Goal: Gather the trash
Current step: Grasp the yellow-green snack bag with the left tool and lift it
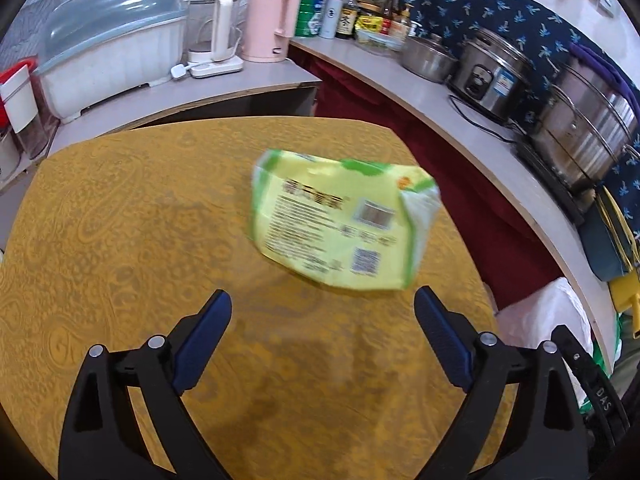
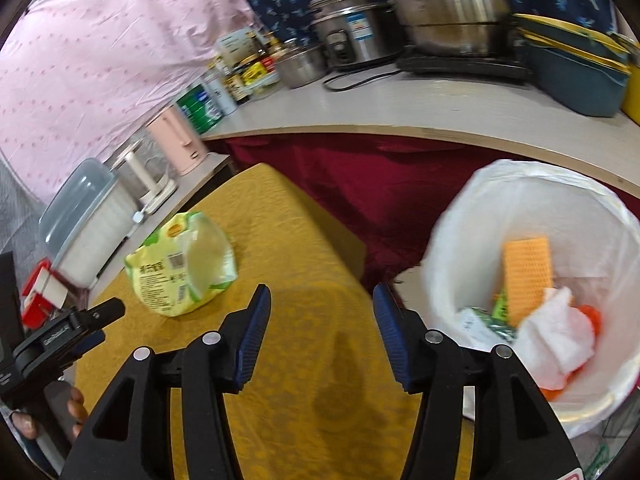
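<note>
A crumpled yellow-green snack bag [image 1: 340,220] lies on the table's mustard-yellow cloth [image 1: 140,220]. My left gripper [image 1: 322,304] hovers just short of the bag, open wide, nothing between its blue pads. In the right wrist view the same bag [image 2: 180,264] lies to the left, and the left gripper [image 2: 96,316] shows at the left edge, held by a hand. My right gripper [image 2: 320,300] stands open and empty above the table's right edge. Beside it is a bin lined with a white bag [image 2: 480,208], holding an orange mesh piece [image 2: 526,276], white tissue and green wrappers.
A grey counter [image 1: 460,120] curves behind and to the right, carrying a rice cooker [image 1: 492,76], steel pots, bottles, a pink kettle [image 1: 272,24] and a covered dish rack [image 1: 108,40]. A dark red curtain hangs below it. The bin stands in the gap between table and counter.
</note>
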The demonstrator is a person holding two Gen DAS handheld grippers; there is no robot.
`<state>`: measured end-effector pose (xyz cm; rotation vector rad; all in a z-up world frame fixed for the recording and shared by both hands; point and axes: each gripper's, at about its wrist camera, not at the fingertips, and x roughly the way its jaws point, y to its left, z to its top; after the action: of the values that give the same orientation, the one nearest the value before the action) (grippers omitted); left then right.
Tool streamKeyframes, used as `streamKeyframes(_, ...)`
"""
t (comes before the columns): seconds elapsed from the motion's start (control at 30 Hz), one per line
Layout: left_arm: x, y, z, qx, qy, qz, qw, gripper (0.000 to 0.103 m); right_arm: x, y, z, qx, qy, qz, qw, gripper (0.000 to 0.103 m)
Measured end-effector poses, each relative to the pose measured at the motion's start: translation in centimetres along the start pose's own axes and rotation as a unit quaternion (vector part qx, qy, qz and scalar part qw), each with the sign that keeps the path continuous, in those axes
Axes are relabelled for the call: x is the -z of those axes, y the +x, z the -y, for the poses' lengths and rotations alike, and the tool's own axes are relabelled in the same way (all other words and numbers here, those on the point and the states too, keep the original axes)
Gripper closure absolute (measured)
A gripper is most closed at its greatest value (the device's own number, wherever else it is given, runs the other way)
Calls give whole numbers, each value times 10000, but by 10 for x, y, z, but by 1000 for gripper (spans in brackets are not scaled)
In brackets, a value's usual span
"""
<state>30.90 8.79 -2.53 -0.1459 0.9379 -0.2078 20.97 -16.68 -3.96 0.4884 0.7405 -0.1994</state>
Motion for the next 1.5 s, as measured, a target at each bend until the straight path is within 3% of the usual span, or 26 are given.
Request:
streamKeyframes(0.13,-16,23,-28,22,-146,-88,9999,15,-5,22,-29,-114,-151,-73,9998,47)
streamKeyframes(0.4,-36,75,-43,87,-74,-200,9997,19,-5,66,-68,-202,-334,-277,9989,46)
streamKeyframes(0.47,-39,84,-44,118,-62,-232,9996,26,-4,73,-72,-201,-374,-322,9986,46)
streamKeyframes(0.57,-41,94,-44,237,-24,-270,9994,48,-2,83,-78,-185,-411,-381,9983,46)
streamKeyframes(0.7,-41,92,-38,259,162,-208,9993,87,2,90,-82,-186,-443,-466,9978,46)
streamKeyframes(0.8,-39,84,-34,237,249,-107,9994,98,5,90,-85,-200,-475,-502,9974,43)
streamKeyframes(0.97,-32,58,-31,234,262,46,9994,101,13,82,-91,-286,-604,-549,9963,46)
streamKeyframes(1.03,-26,44,-31,238,242,43,9994,101,17,79,-95,-343,-711,-598,9951,69)
streamKeyframes(1.13,-17,26,-31,243,189,23,9995,101,26,70,-102,-401,-850,-660,9934,80)
streamKeyframes(1.37,12,-23,-30,86,210,175,9996,101,46,39,-105,-492,-998,-691,9914,84)
streamKeyframes(1.5,22,-50,-26,77,191,296,9993,101,58,22,-103,-524,-1082,-730,9901,95)
